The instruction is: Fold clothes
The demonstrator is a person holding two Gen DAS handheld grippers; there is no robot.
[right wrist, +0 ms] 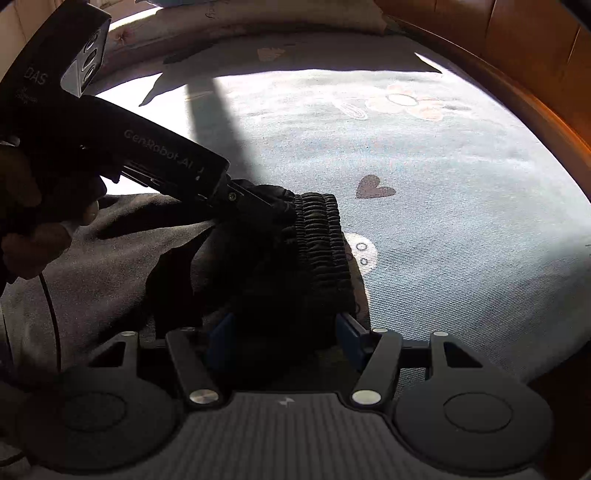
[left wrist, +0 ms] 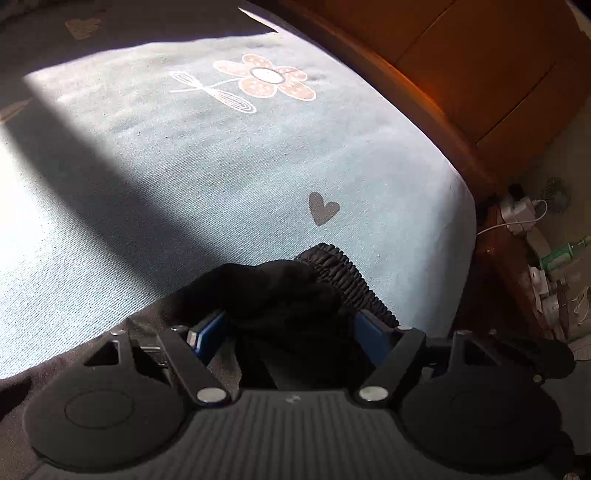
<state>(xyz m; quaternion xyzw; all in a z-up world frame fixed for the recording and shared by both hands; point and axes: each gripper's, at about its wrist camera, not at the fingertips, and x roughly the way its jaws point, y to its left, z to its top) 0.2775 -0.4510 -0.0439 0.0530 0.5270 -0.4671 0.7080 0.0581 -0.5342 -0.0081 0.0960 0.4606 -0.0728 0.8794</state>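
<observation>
A black garment with a ribbed elastic waistband [left wrist: 343, 273] [right wrist: 325, 236] lies on a pale blue bed sheet [left wrist: 221, 166] [right wrist: 461, 221] printed with a flower and hearts. In the left wrist view, bunched black cloth fills the gap between the blue pads [left wrist: 210, 332] of my left gripper [left wrist: 291, 295] and hides the fingertips. The right wrist view shows the left gripper [right wrist: 273, 205] at the far end of the waistband, with cloth pulled up towards it. My right gripper [right wrist: 284, 314] holds the near end of the waistband between its blue pads [right wrist: 349, 336]. The garment's grey body [right wrist: 110, 266] trails off to the left.
A wooden headboard [left wrist: 480, 74] [right wrist: 517, 44] curves along the bed's right side. Chargers, a cable and bottles [left wrist: 535, 240] crowd a low surface past the bed's corner. A pillow [right wrist: 258, 18] lies at the far end. A person's hand [right wrist: 22, 206] grips the left tool.
</observation>
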